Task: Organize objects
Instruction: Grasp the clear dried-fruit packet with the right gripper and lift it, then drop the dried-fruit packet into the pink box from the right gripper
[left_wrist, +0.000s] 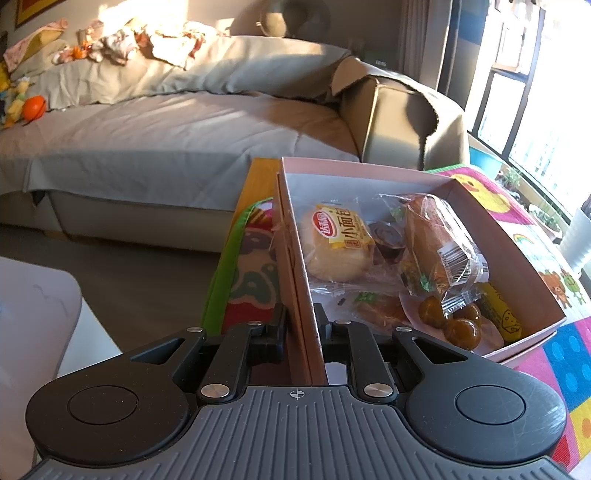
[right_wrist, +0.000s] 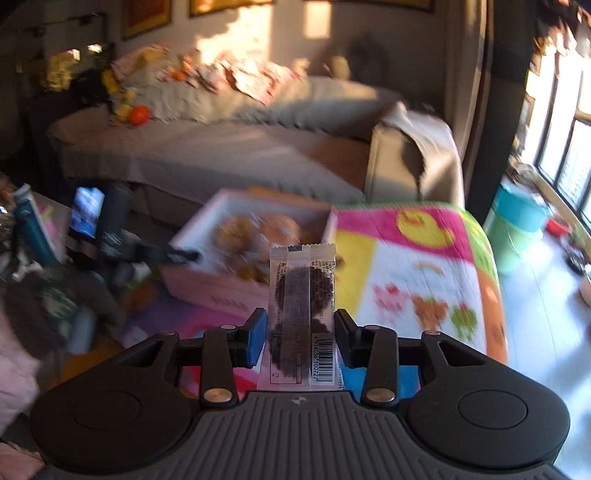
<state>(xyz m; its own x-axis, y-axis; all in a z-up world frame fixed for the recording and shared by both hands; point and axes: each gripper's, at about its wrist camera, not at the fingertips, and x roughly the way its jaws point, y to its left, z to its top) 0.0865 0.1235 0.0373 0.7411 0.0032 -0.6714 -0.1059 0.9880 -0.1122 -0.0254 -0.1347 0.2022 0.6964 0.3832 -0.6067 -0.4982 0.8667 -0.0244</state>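
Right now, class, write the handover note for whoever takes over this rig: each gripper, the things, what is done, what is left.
Left gripper: shut on the near wall of the pink box, steadying it.
Right gripper: shut on a clear snack packet with dark contents, held above the colourful mat, short of the box.
Done: wrapped bread, a bun and round sweets lie in the box.
Left: probably drop the packet in.
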